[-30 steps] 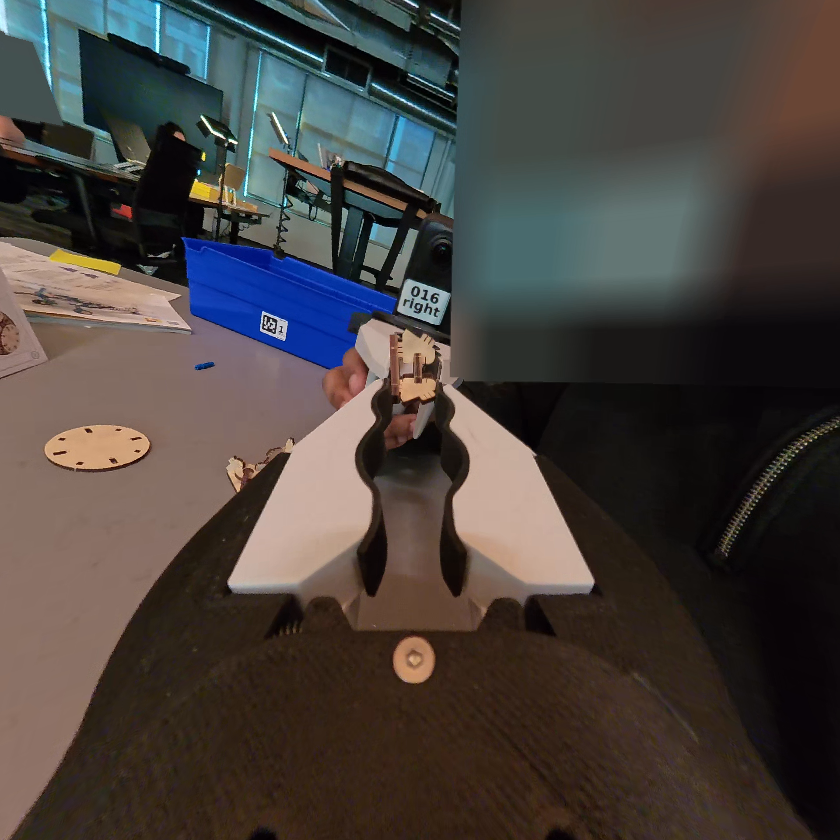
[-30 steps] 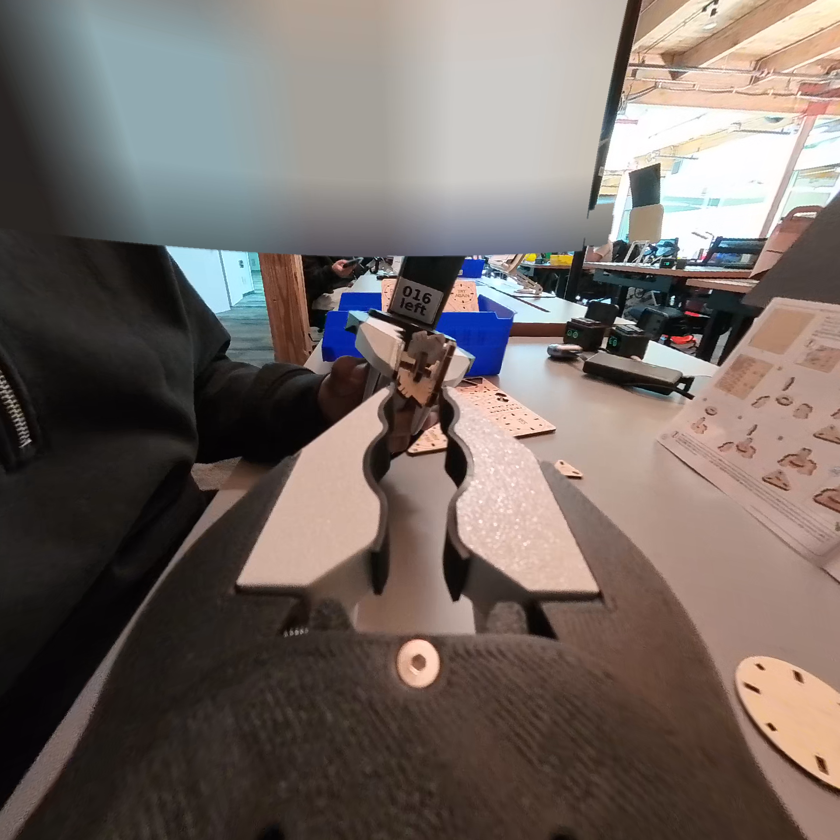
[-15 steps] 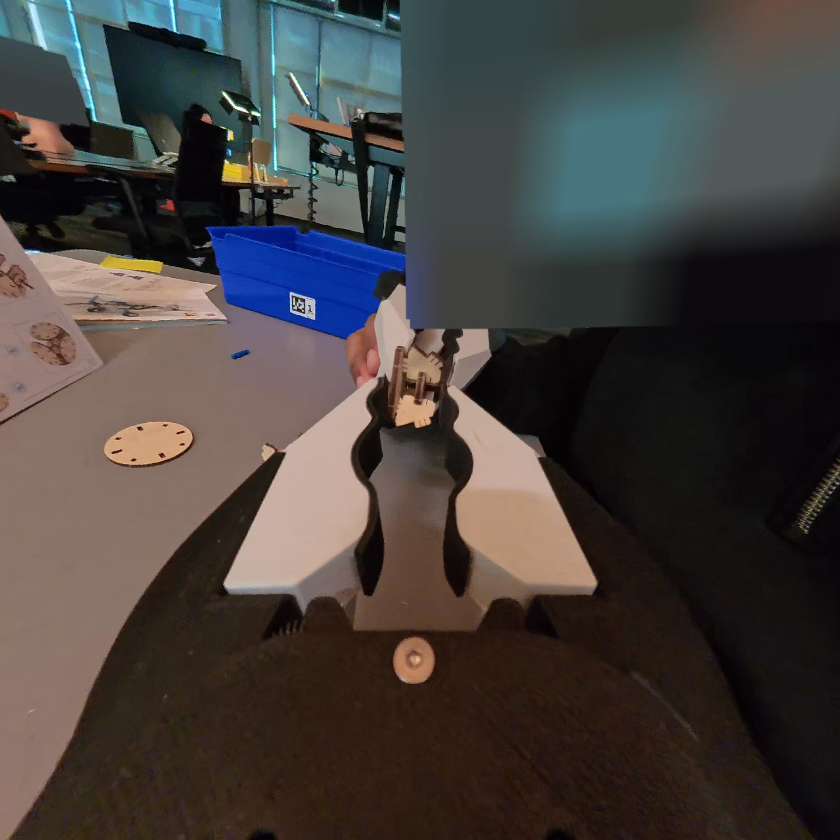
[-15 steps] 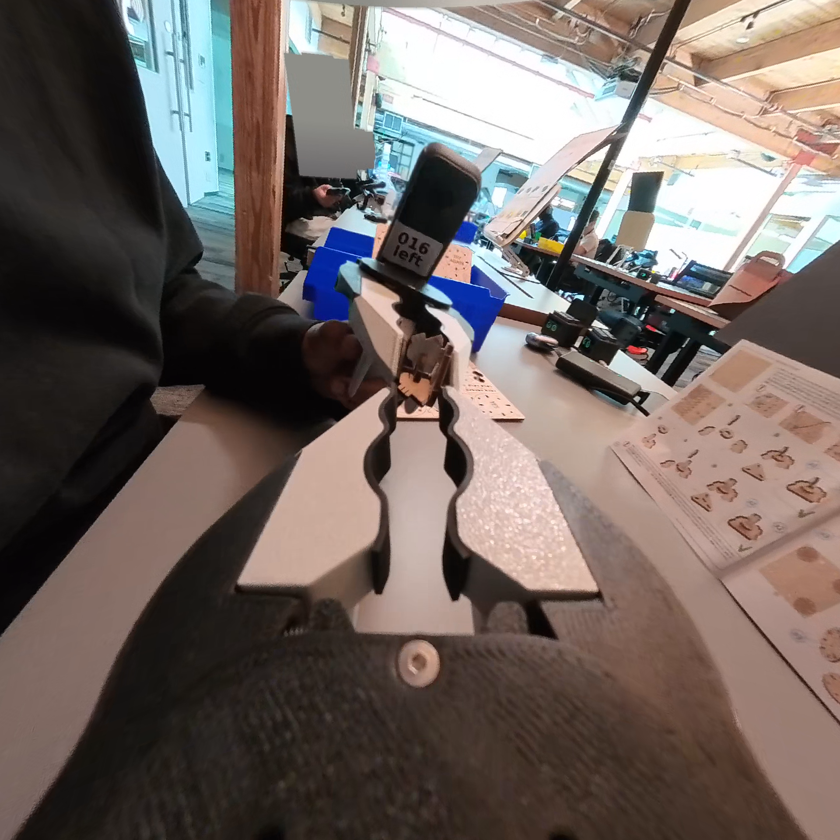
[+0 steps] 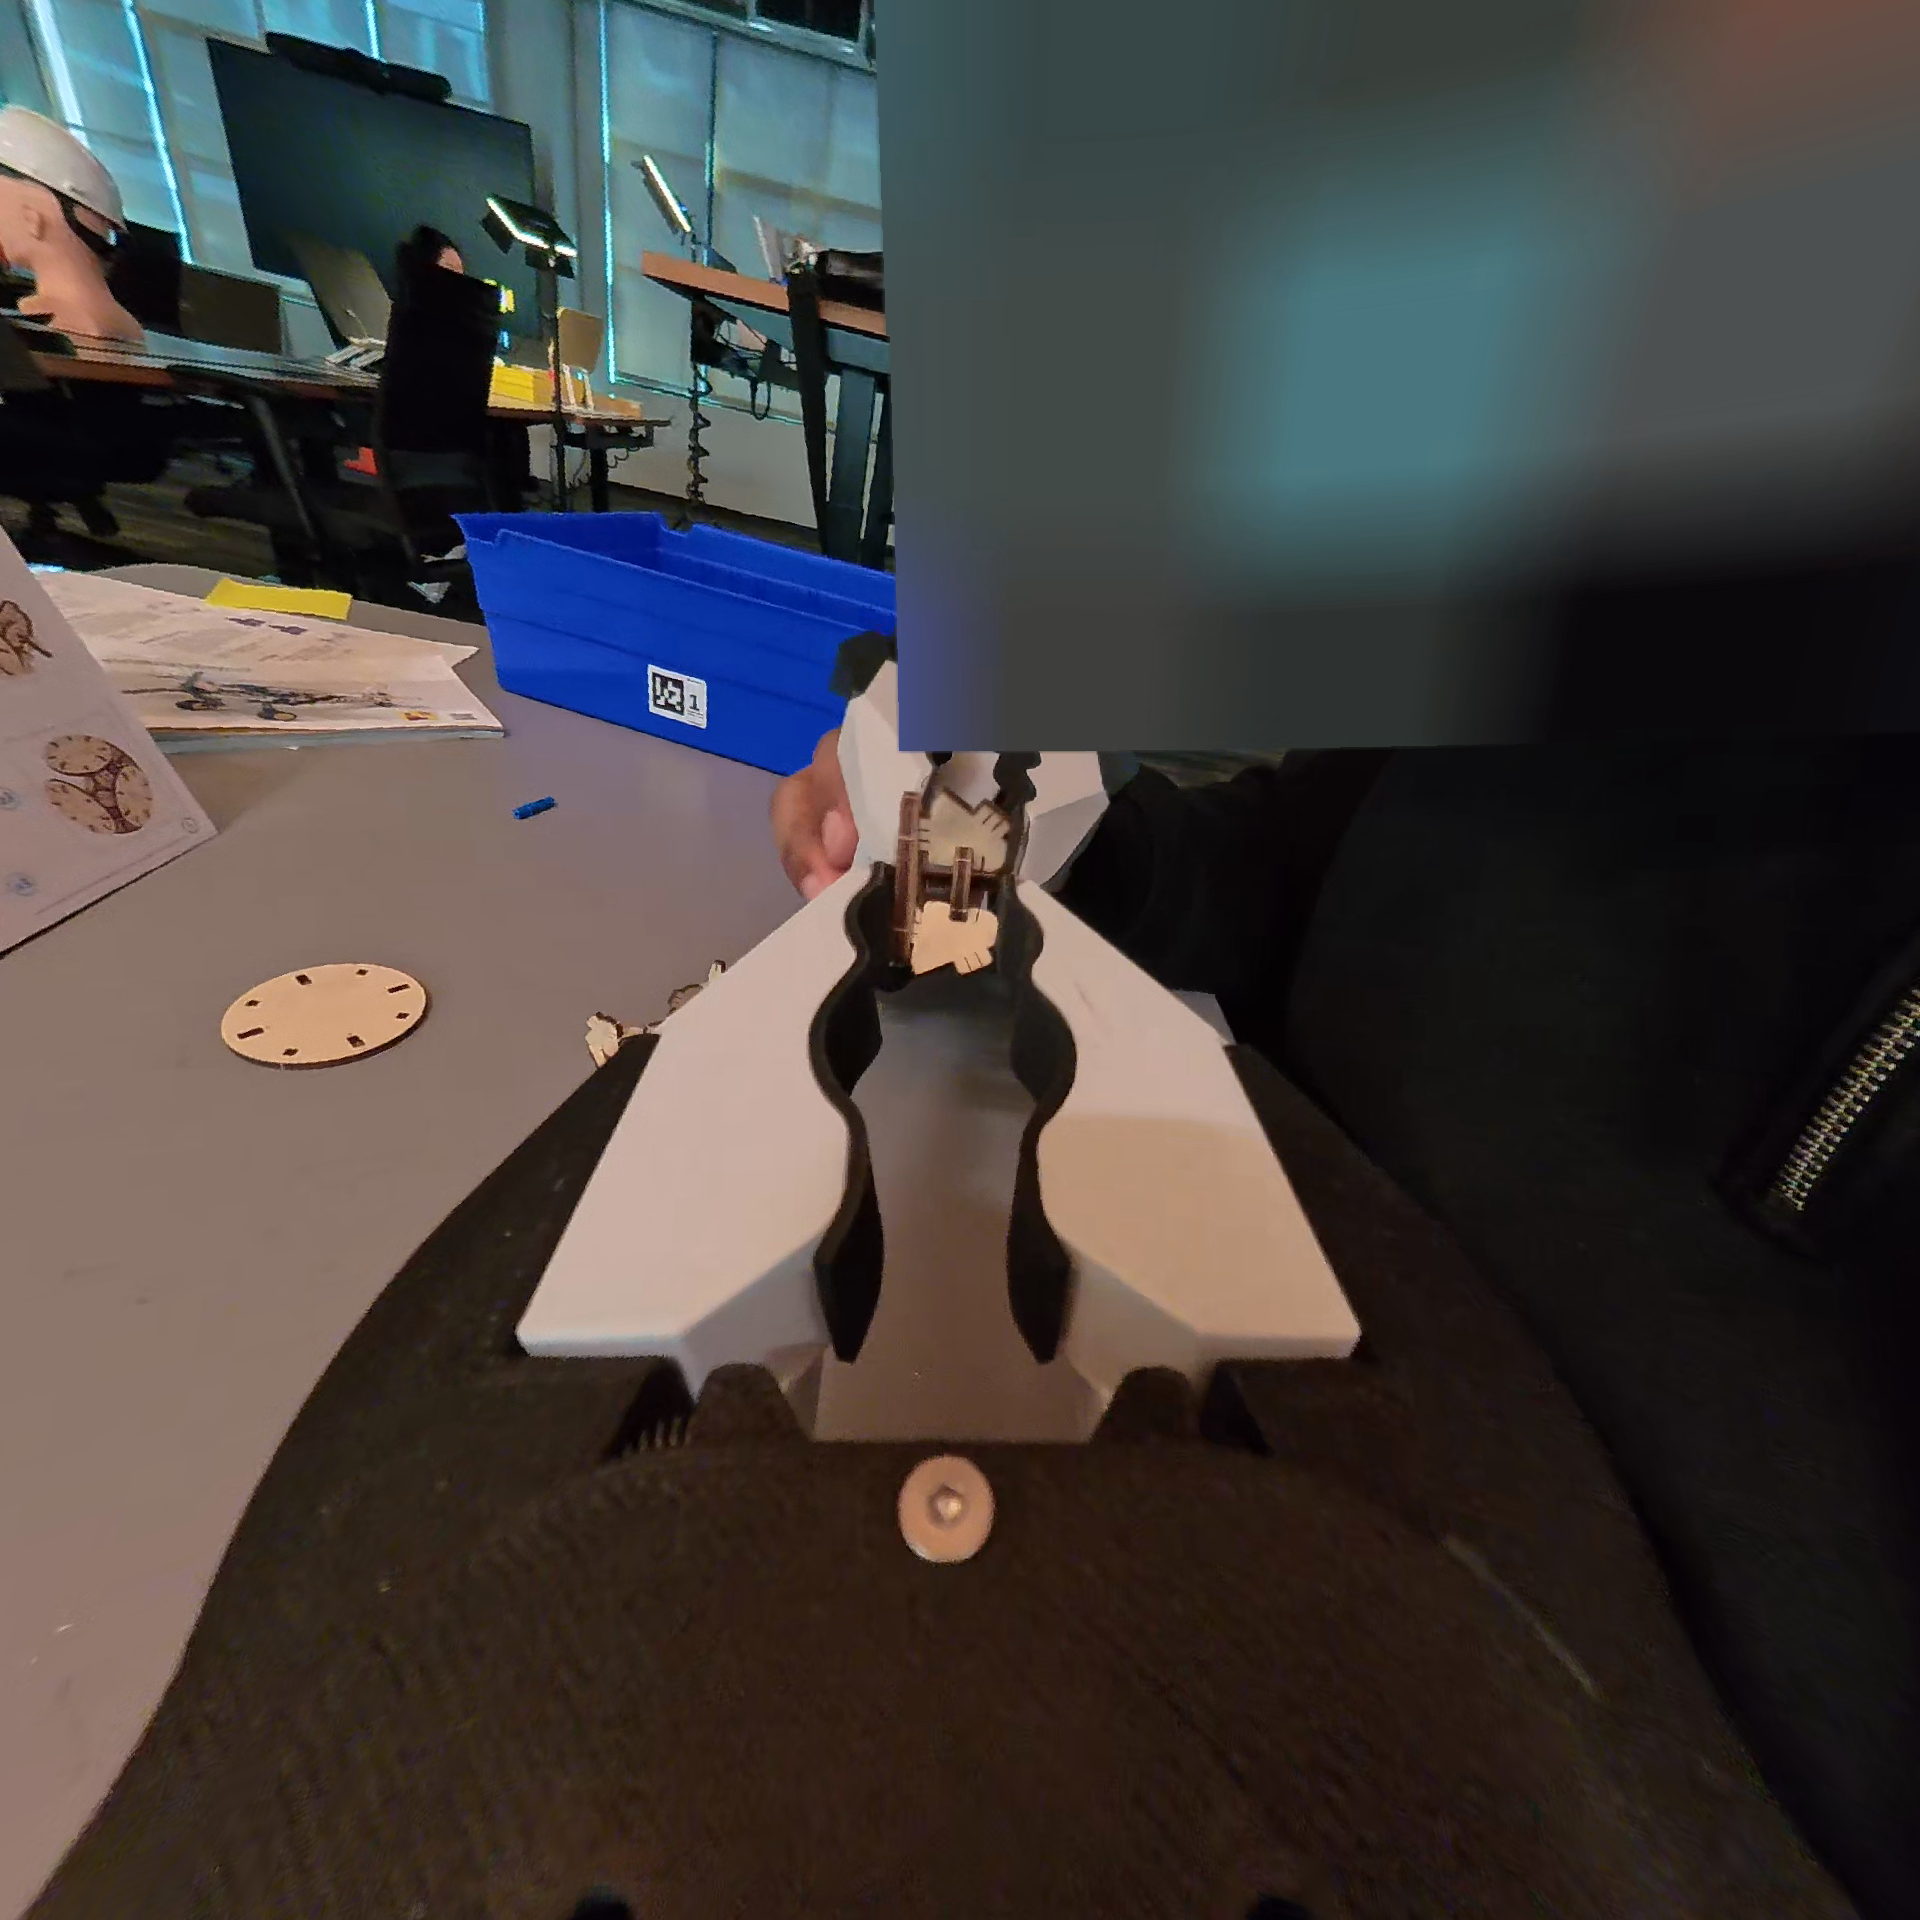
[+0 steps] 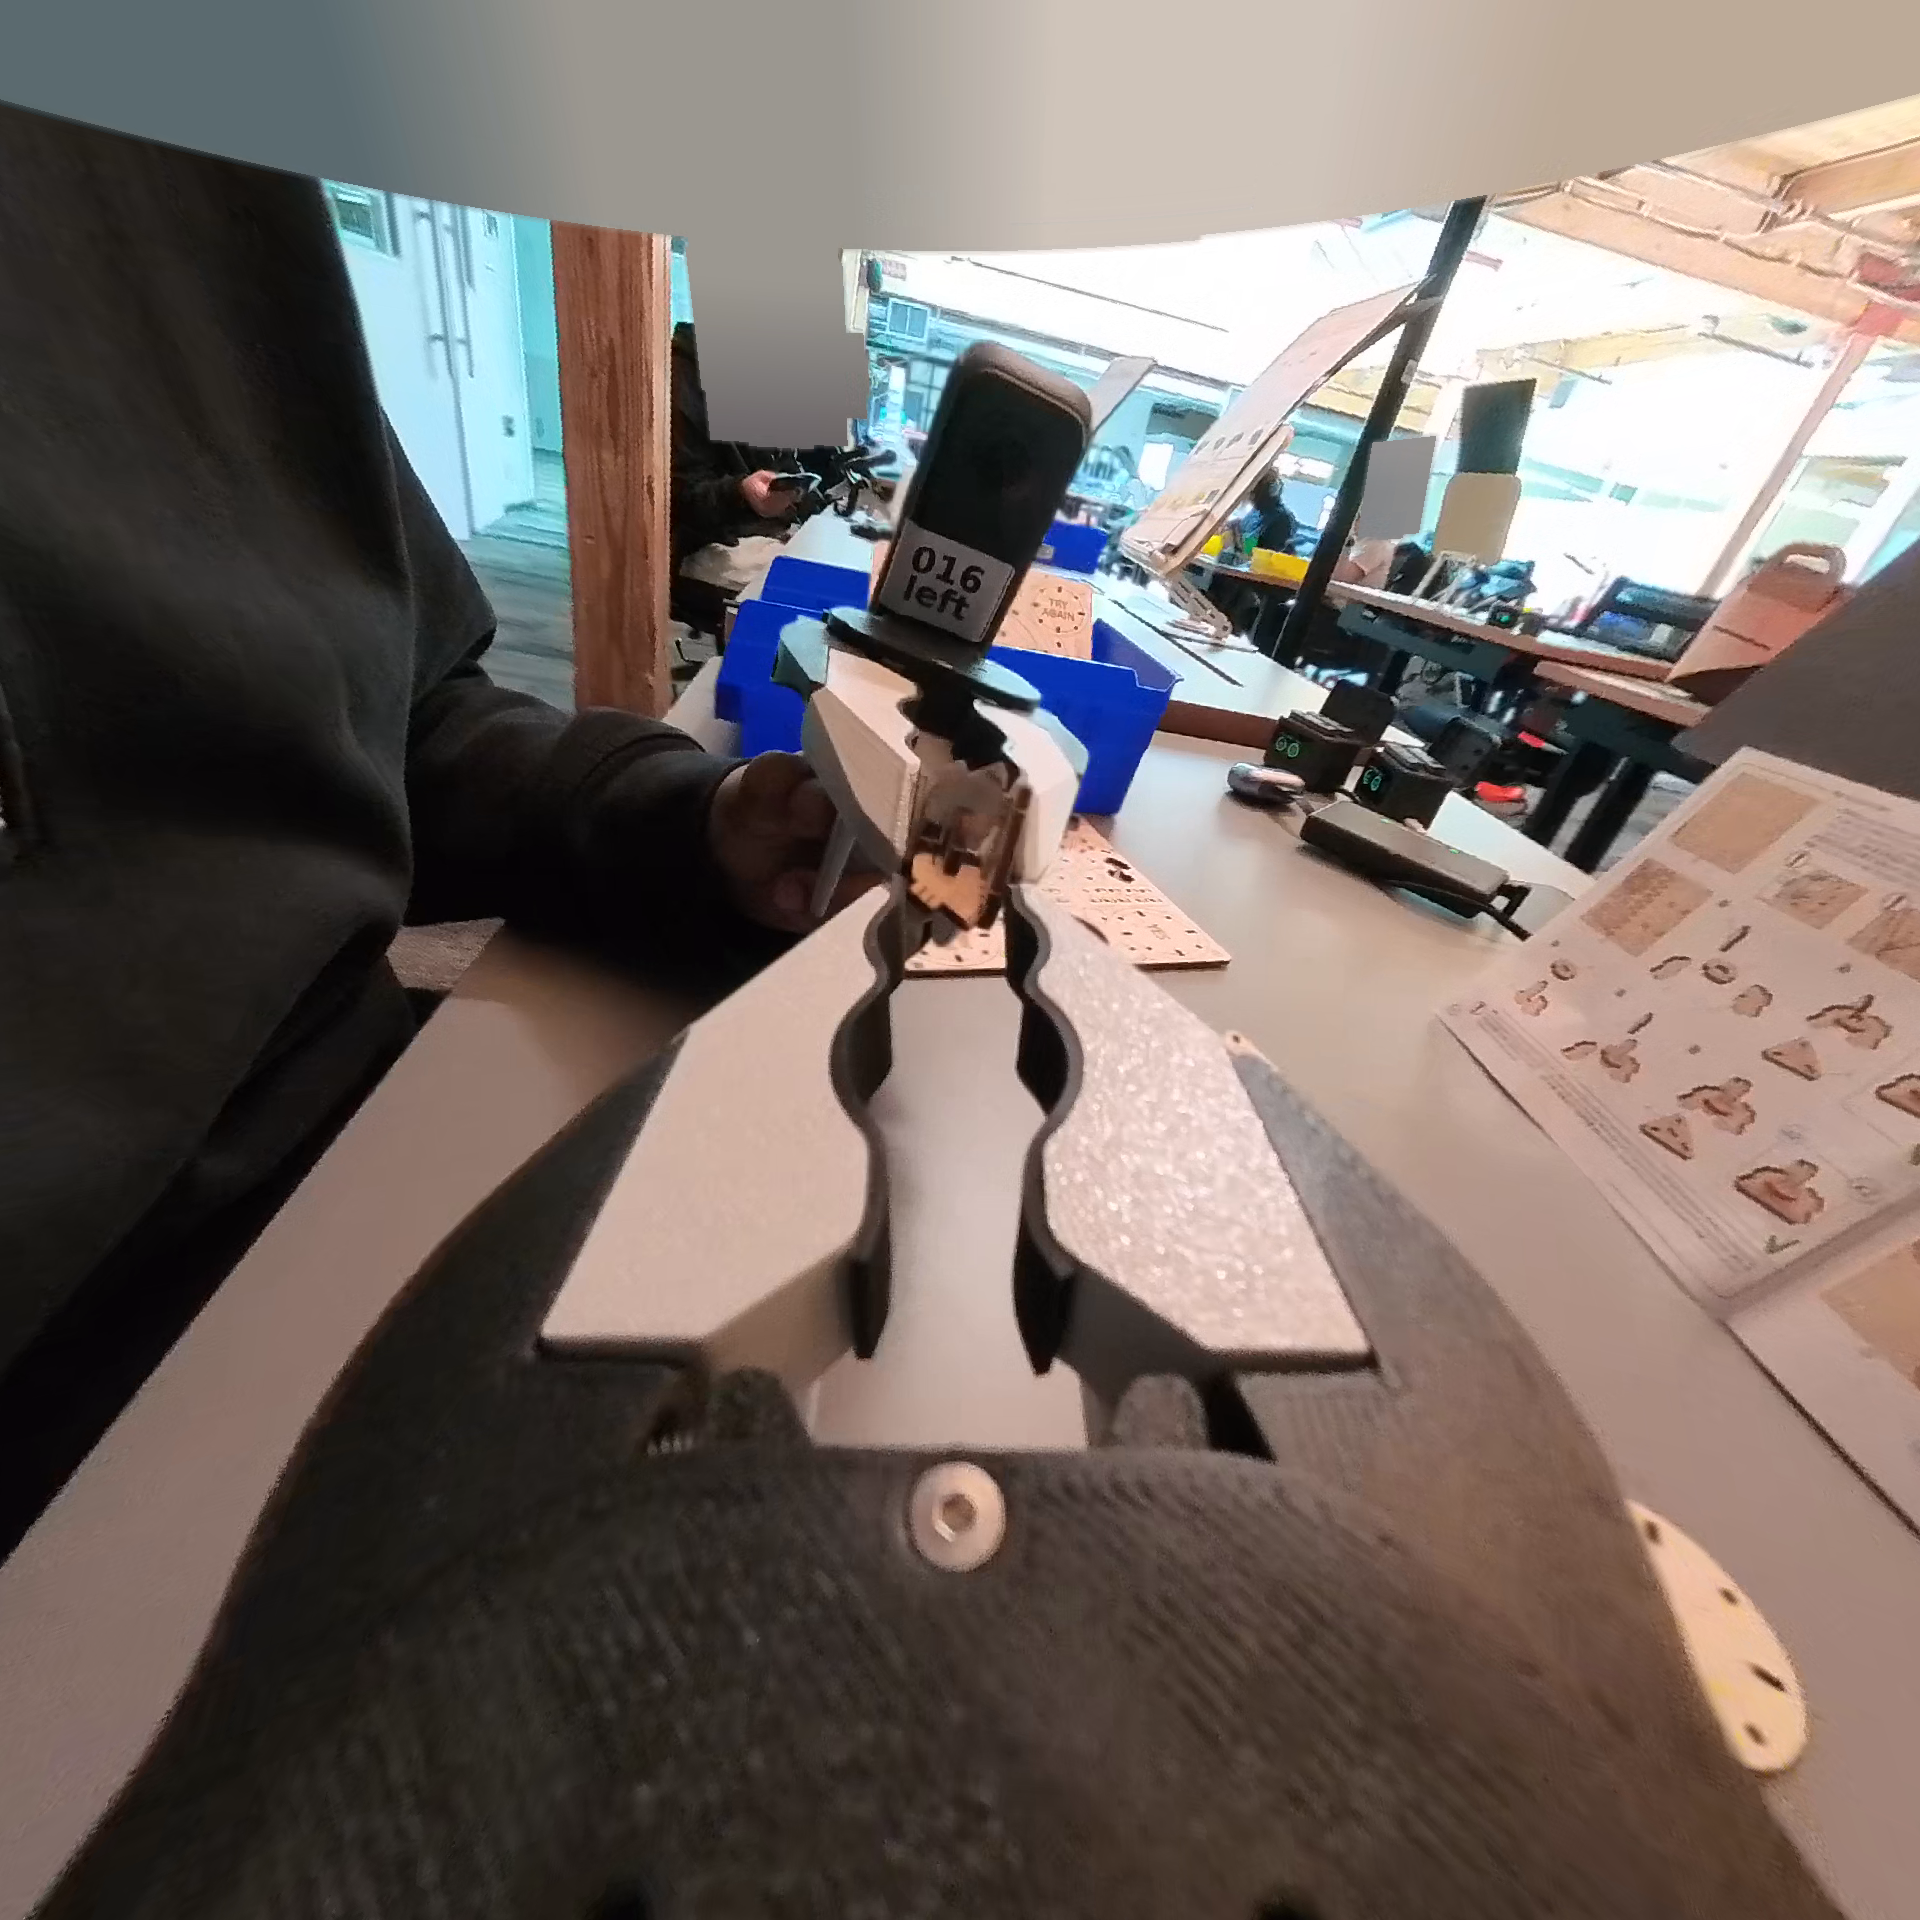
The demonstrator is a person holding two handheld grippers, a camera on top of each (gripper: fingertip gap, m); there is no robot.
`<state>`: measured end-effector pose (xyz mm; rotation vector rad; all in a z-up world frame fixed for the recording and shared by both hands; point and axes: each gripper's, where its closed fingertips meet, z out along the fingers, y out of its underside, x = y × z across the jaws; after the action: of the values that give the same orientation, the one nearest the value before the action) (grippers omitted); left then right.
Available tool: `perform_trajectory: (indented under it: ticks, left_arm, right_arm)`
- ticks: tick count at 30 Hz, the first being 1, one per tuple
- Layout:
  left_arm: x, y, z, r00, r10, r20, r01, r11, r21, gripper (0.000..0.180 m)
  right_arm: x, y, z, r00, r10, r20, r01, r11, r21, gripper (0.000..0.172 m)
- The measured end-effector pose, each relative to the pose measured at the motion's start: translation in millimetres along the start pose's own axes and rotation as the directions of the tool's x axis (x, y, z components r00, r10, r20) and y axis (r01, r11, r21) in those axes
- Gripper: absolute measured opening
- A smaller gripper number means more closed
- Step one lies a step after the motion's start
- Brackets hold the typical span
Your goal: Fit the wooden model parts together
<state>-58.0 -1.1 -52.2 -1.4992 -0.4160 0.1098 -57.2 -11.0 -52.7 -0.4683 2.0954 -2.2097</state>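
A blue bin (image 5: 665,634) sits on the grey table (image 5: 260,1195). In front of the bin lies a tiny blue peg (image 5: 533,807). Nearer than the peg lies a round wooden disc (image 5: 323,1013) with little slots. Left of the bin are paper instruction sheets (image 5: 291,675) with a yellow note (image 5: 278,597) behind them. Right of the bin lie a flat wooden sheet with cut-out holes (image 6: 1122,920) and a black power brick (image 6: 1403,854).
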Motion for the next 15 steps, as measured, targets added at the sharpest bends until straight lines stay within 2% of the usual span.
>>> perform_trajectory:
  ticks: [5, 15]
  left_arm:
    - [1.9, 0.7, 1.4, 1.000, 0.016, 0.000, -0.016, 1.000, -0.006, 0.019]
    - [3.1, 2.5, 0.7, 0.999, 0.038, -0.001, -0.038, 0.999, -0.020, 0.019]
  right_arm:
    - [-2.1, -0.5, -0.4, 0.991, 0.120, 0.057, -0.121, 0.992, 0.023, 0.017]
    - [-4.0, -1.1, -0.1, 0.981, 0.171, 0.093, -0.174, 0.985, 0.021, 0.015]
